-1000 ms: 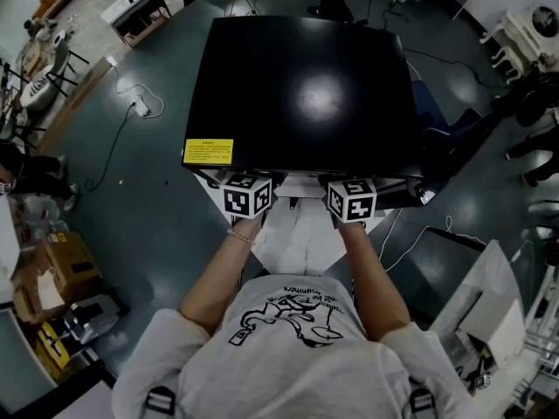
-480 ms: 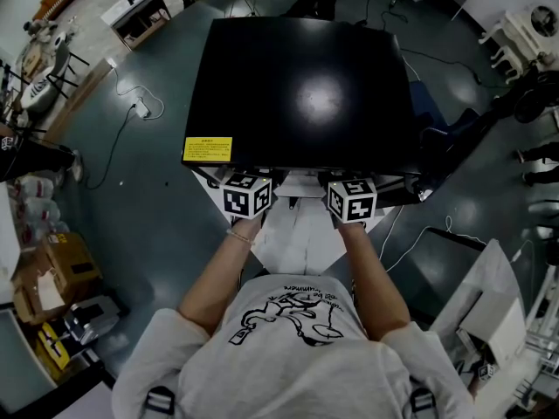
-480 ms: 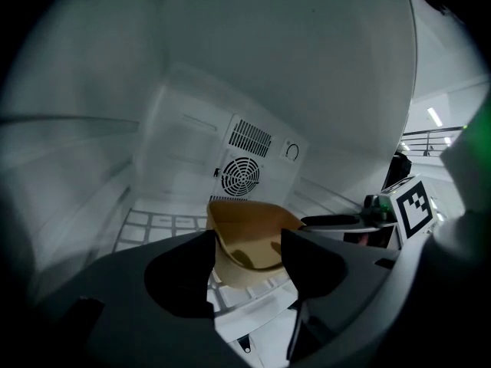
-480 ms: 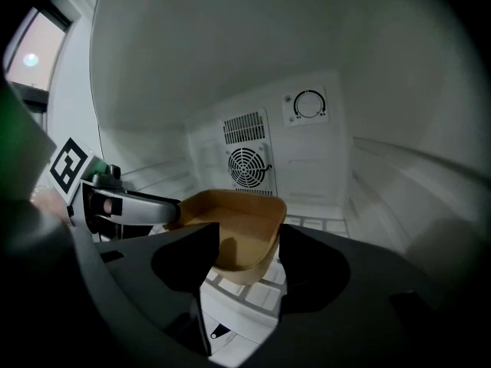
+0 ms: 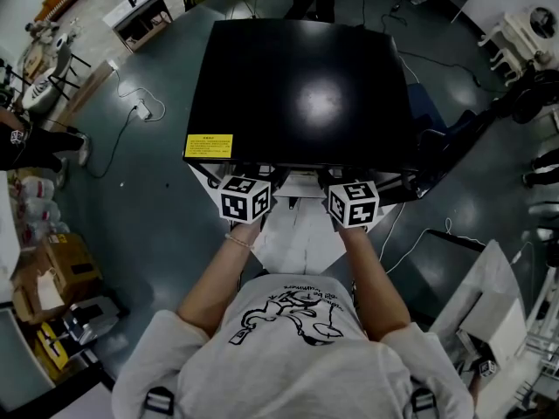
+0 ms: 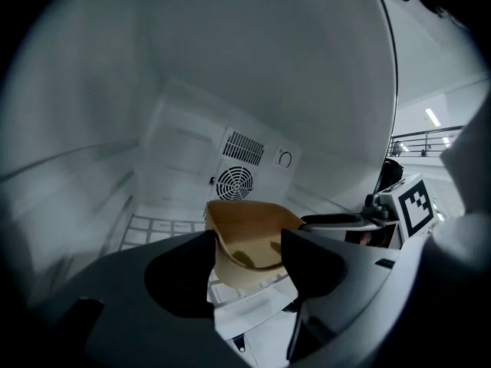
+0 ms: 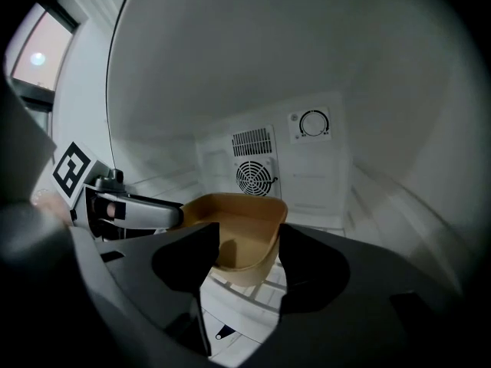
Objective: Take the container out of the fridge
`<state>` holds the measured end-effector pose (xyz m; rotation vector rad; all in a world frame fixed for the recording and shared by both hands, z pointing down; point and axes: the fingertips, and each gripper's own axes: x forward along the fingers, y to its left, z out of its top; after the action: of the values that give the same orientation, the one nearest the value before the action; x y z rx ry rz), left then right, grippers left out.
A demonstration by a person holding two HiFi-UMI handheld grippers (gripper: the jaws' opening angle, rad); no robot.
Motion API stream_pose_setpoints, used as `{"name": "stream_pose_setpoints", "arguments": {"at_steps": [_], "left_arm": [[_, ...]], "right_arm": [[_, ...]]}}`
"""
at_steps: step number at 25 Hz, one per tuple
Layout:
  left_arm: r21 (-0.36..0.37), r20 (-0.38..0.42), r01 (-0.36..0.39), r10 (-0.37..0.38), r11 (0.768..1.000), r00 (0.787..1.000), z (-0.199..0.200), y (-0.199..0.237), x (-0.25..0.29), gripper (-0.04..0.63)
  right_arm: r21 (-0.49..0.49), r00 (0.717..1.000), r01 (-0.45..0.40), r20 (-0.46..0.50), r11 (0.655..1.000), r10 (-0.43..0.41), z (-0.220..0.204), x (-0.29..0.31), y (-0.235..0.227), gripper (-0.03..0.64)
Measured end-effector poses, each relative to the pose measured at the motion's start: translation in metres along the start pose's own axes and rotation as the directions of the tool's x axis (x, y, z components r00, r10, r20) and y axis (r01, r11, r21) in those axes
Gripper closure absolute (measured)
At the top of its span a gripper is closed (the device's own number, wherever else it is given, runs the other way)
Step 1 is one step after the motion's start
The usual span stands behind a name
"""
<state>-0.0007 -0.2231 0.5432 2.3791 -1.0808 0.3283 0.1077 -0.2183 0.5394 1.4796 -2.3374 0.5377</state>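
Note:
A tan, open-topped container (image 6: 247, 228) sits inside the white fridge (image 6: 192, 152), over its wire shelf (image 6: 157, 228). My left gripper (image 6: 247, 253) is shut on the container's near left rim. In the left gripper view, my right gripper (image 6: 345, 222) grips the container's right side. The right gripper view shows the container (image 7: 239, 219) between my right gripper's (image 7: 247, 245) jaws, with the left gripper (image 7: 136, 210) reaching its rim from the left. In the head view only the marker cubes (image 5: 244, 199) (image 5: 354, 204) show, at the fridge's front edge; the jaws and container are hidden under the black top (image 5: 301, 90).
A round fan grille (image 7: 255, 178) and a dial (image 7: 313, 123) are on the fridge's back wall behind the container. The white open door (image 5: 301, 234) lies below my arms. Cables, boxes (image 5: 52, 273) and furniture stand on the floor around the fridge.
Both marker cubes have shifted slightly toward me, away from under the fridge's top edge. A person has walked in at the far left.

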Motion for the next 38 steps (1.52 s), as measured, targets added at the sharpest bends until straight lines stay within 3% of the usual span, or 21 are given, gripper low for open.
{"name": "stream_pose_setpoints", "arguments": {"at_steps": [38], "left_arm": [[0.007, 0.072, 0.029, -0.029, 1.0, 0.997, 0.013, -0.041, -0.062, 0.318]], "right_arm": [[-0.01, 0.996, -0.037, 0.083, 0.999, 0.038, 0.032, -0.07, 0.041, 0.382]]}}
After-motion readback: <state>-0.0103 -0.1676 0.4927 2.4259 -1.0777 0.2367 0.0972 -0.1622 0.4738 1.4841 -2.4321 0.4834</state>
